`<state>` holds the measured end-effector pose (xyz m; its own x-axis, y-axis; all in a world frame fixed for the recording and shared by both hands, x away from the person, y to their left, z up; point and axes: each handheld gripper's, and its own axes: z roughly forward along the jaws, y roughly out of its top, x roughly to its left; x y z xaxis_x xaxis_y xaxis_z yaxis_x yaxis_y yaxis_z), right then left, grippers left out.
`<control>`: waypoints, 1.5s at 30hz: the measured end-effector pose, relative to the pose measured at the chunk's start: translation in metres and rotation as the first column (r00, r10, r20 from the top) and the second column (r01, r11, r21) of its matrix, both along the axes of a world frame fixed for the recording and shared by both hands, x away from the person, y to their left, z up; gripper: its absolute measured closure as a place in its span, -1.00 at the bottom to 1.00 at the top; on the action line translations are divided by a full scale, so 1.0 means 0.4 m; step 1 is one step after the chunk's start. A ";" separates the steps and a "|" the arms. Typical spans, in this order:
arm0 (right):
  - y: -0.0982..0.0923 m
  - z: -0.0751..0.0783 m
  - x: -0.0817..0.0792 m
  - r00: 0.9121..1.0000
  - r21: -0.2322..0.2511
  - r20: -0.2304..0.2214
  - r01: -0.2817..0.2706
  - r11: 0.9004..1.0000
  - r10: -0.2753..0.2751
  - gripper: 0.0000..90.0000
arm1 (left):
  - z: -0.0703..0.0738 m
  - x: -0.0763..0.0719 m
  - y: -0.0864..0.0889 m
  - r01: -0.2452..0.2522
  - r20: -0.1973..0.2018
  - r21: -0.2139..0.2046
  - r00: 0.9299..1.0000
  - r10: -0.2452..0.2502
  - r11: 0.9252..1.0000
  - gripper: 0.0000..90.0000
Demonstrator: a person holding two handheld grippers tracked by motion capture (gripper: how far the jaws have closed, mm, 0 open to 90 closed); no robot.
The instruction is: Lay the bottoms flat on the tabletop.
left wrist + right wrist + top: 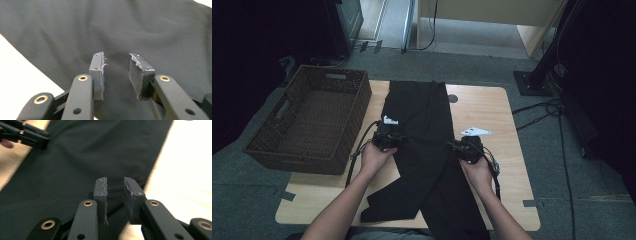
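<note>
The wooden counter (507, 150) carries a pair of black trousers (422, 150) laid lengthwise down its middle, waist end toward the far edge and the legs spreading apart toward the person. A brown wicker basket (339, 130) sits on the counter's left end, just beside the trousers and overhanging the edge. The left tongs (387, 138) rest at the trousers' left edge, held in the person's left hand (374, 156); in the left gripper view the left tongs (116, 72) stand released, a clear gap between the pads and the cloth lying beyond them, not pinched. The right tongs (464, 148) sit at the right edge of the trousers; in the right gripper view the right tongs (115, 197) are parted by a narrow gap, gripping nothing, above the cloth's edge.
</note>
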<state>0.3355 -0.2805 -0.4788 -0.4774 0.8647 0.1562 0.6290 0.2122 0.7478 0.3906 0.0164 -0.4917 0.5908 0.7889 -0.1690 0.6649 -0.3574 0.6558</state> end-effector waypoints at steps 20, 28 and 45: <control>0.065 -0.077 -0.096 0.989 -0.061 -0.065 -0.140 0.988 0.136 0.59 | -0.043 -0.005 -0.027 0.034 0.085 0.061 0.996 -0.039 0.998 0.61; 0.112 -0.091 -0.056 0.990 -0.017 -0.036 -0.134 0.991 0.133 0.63 | -0.041 0.054 -0.007 -0.028 0.097 0.085 0.995 0.020 0.996 0.61; 0.189 -0.046 -0.110 0.983 0.051 0.010 -0.184 0.982 0.184 0.75 | -0.033 0.081 0.010 -0.013 0.059 0.080 0.998 0.008 0.997 0.38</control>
<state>0.2916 -0.2050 -0.4971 -0.6283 0.7530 0.1956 0.5793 0.2851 0.7636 0.4228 0.0203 -0.5049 0.5893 0.8049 -0.0699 0.6300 -0.4036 0.6634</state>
